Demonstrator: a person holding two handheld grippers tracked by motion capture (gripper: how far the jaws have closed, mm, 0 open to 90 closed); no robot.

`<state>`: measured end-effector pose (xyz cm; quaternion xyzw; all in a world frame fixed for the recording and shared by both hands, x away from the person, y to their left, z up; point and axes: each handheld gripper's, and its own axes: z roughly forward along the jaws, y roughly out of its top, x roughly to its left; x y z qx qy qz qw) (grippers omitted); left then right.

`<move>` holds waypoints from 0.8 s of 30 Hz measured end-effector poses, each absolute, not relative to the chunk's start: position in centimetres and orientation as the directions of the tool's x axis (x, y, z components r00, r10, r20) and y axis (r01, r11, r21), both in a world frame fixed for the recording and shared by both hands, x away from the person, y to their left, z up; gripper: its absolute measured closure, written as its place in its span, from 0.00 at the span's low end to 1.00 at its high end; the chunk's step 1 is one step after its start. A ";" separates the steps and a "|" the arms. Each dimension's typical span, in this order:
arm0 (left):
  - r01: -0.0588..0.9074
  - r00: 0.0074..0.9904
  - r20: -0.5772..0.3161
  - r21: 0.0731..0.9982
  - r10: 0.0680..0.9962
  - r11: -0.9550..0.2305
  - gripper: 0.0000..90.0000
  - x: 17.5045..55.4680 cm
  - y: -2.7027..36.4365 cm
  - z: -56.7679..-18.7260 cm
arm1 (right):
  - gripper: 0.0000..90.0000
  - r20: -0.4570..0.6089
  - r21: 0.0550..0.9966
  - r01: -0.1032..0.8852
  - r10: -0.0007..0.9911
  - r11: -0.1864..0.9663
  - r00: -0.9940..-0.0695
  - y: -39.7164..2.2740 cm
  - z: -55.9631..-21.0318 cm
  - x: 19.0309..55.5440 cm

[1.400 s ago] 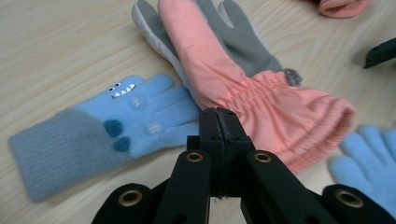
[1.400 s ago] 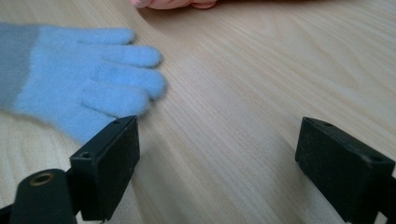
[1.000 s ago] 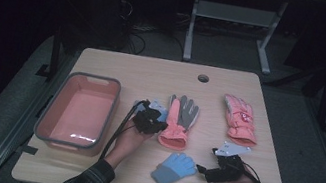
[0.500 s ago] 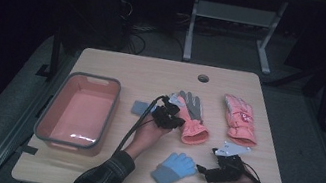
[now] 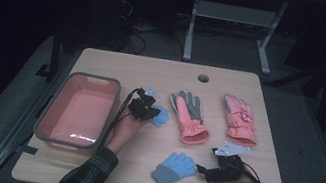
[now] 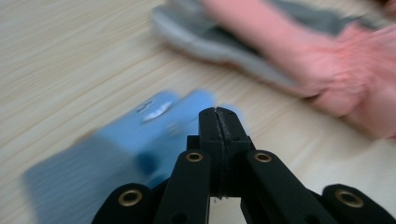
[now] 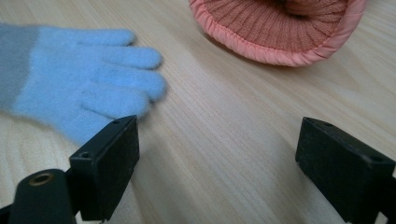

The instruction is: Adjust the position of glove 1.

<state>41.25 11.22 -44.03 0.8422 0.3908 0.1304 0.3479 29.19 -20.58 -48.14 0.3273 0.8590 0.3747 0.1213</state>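
The left gripper (image 5: 147,110) has its two jaws pressed fully together, and the small blue glove (image 6: 116,154) lies just under and beside them; in the left gripper view I cannot tell if a bit of the wool is pinched between the tips. In the high view this blue glove (image 5: 160,116) sits on the table (image 5: 164,74) between the pink bin (image 5: 77,111) and the pink-and-grey glove (image 5: 189,116). Half a second ago the left hand was farther to the right, over the cuff of the pink-and-grey glove, and the blue glove lay apart from it; now the hand has come back toward the bin and is at the blue glove. I judge that this glove is the next one to go into the bin, which has nothing in it yet.

The right gripper (image 5: 204,170) rests low with its jaws wide apart and holds nothing. The second blue glove (image 7: 79,79) lies just beside its left jaw. The other pink glove (image 5: 239,119) is well apart, untouched.
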 end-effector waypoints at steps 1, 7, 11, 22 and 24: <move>0.576 0.649 -0.055 0.686 0.759 -0.444 0.99 41.4 11.5 -44.2 | 0.14 0.037 0.723 0.471 0.653 0.505 -0.756 -20.6 -48.1 29.2; 0.611 0.626 -0.043 0.648 0.779 -0.455 1.00 41.9 11.9 -45.7 | 0.14 0.038 0.723 0.472 0.653 0.505 -0.757 -20.6 -48.1 29.2; 0.611 0.636 -0.062 0.649 0.769 -0.454 1.00 41.6 11.2 -46.0 | 0.14 0.038 0.723 0.472 0.653 0.505 -0.756 -20.6 -48.1 29.2; 0.570 0.693 -0.065 0.659 0.718 -0.490 0.99 40.9 8.4 -45.3 | 0.14 0.039 0.723 0.472 0.654 0.504 -0.756 -20.6 -48.1 29.2; 0.578 0.668 -0.069 0.676 0.741 -0.458 0.99 41.3 9.3 -44.7 | 0.14 0.038 0.723 0.472 0.653 0.504 -0.756 -20.6 -48.1 29.2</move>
